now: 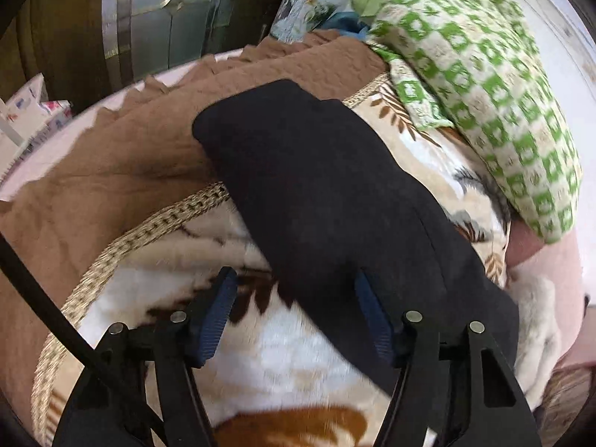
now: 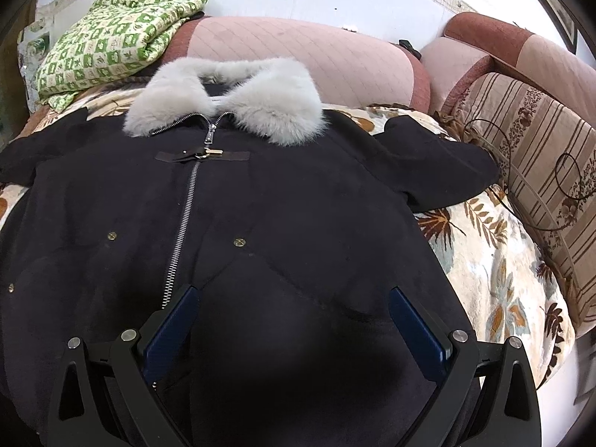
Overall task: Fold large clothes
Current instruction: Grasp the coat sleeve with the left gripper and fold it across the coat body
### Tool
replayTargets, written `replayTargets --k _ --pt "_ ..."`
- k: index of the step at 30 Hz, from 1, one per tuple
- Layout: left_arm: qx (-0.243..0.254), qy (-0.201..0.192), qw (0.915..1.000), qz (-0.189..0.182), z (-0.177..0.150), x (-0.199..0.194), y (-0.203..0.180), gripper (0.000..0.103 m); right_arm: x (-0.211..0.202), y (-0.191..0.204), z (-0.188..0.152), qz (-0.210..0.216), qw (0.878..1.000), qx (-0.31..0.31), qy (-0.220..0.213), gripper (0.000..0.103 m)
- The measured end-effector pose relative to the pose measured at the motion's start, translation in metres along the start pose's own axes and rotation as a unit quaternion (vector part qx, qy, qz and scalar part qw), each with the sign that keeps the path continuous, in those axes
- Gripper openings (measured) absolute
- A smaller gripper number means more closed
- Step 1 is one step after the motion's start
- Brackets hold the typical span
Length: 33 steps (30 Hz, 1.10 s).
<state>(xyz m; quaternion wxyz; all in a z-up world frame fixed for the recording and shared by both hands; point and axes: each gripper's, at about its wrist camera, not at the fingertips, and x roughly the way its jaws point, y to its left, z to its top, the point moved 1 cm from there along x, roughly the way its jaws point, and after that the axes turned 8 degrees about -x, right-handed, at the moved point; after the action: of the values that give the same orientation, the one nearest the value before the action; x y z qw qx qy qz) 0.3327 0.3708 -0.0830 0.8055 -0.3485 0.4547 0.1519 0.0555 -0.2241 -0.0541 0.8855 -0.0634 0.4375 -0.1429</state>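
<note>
Both jaws apart and empty, left gripper (image 1: 296, 290) over the sleeve (image 1: 327, 193), right gripper (image 2: 294, 311) over the black coat (image 2: 260, 205) front near hem, spread flat on the leaf blanket (image 2: 495, 279), fur collar (image 2: 227, 98) far; risk: thick cloth slipping, fold bunching.

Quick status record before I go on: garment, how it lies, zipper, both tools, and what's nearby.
garment: black coat with grey fur collar
lay: front up, spread on leaf-print blanket
zipper: closed
left sleeve: stretched out flat
left tool: open, over the sleeve
right tool: open, over the coat's lower front
nearby: green checked quilt, folded, beyond the collar
</note>
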Motion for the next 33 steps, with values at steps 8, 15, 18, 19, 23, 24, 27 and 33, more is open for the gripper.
replayTargets --k 8,15,18,19,23,24,27,33 --pt "-0.079 0.034 0.9963 0.009 0.025 0.021 0.006 0.062 0.009 0.002 -0.003 -0.005 1.0 -0.006 0.009 0.102" --pt "0.0 -0.025 0.9985 0.049 0.02 -0.018 -0.038 0.008 0.011 -0.003 -0.006 0.0 1.0 0.005 0.008 0.102" --pt "0.024 -0.05 0.9973 0.048 0.011 -0.046 -0.061 0.007 0.009 -0.009 -0.009 0.002 1.0 0.013 0.005 0.102" --pt "0.032 -0.056 0.9969 0.045 0.006 -0.055 -0.069 0.007 0.008 -0.012 -0.01 0.004 1.0 0.019 0.004 0.102" --pt "0.064 -0.061 0.9961 0.006 -0.019 -0.084 -0.105 0.006 0.001 -0.023 -0.015 0.01 0.999 0.039 -0.003 0.102" --pt "0.075 -0.058 0.9955 -0.009 -0.029 -0.092 -0.117 0.006 0.0 -0.025 -0.016 0.011 0.999 0.044 -0.004 0.102" --pt "0.107 -0.044 0.9922 -0.048 -0.062 -0.105 -0.152 0.006 -0.005 -0.033 -0.021 0.014 0.998 0.057 -0.007 0.102" --pt "0.174 0.003 0.9786 -0.109 -0.159 -0.103 -0.216 0.006 -0.015 -0.05 -0.028 0.013 0.997 0.081 -0.014 0.102"
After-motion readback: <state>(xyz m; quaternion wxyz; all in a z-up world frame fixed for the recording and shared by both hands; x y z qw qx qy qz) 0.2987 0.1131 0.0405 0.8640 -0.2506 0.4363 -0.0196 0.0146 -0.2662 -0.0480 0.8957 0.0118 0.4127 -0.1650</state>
